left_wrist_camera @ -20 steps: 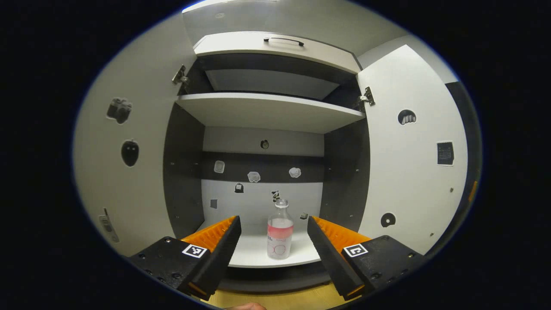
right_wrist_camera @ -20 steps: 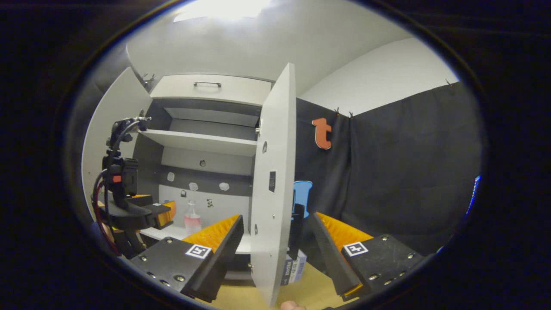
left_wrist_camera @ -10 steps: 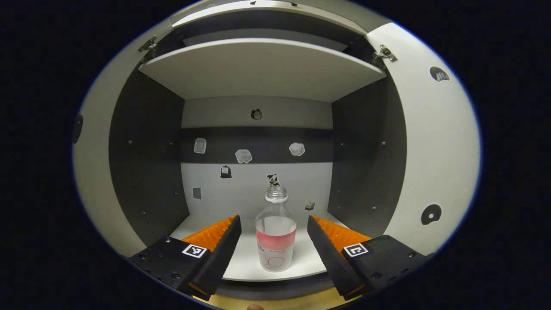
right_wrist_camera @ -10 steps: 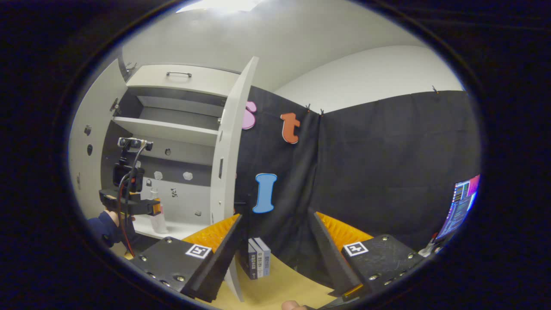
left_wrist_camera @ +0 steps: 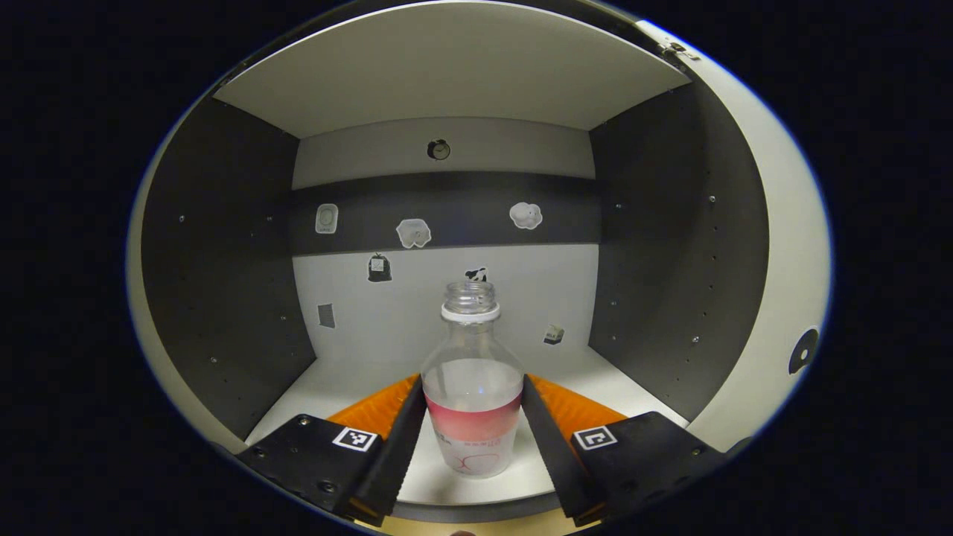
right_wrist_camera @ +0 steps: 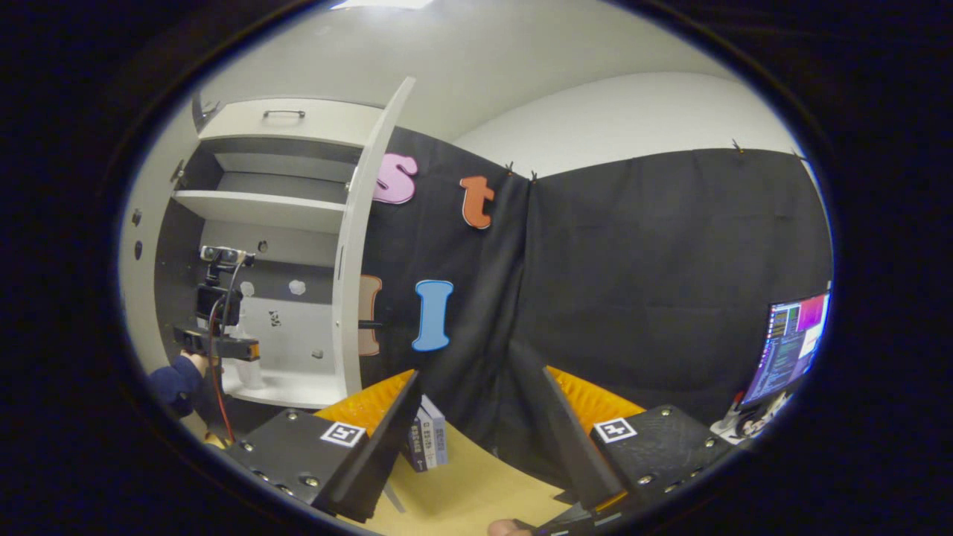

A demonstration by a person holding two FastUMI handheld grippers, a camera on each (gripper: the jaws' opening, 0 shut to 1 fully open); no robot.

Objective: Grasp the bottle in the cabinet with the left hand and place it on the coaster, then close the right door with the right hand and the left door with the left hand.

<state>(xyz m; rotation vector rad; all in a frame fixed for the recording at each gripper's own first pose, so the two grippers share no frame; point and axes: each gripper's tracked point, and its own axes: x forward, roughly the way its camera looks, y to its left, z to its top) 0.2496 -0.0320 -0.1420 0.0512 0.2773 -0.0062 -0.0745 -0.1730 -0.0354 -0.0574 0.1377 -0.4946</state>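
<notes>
Bracketing the bottle [left_wrist_camera: 473,387], upright on the cabinet's lower shelf [left_wrist_camera: 603,376] | left gripper [left_wrist_camera: 471,417] fingers spread either side of bottle, contact unclear | right gripper [right_wrist_camera: 476,420] spread, empty, well right of bottle

Bottle [left_wrist_camera: 472,387] stands upright on cabinet's bottom shelf [left_wrist_camera: 610,383] near front edge, between the 2 fingers of left gripper [left_wrist_camera: 471,424], w/ a 2nd shelf [left_wrist_camera: 447,74] overhead. Right gripper view: right door [right_wrist_camera: 357,253] stands open, cabinet interior to its left, books [right_wrist_camera: 426,443] on counter [right_wrist_camera: 476,499] beside door's lower edge, monitor [right_wrist_camera: 789,342] far right, right gripper [right_wrist_camera: 476,417] over the counter
</notes>
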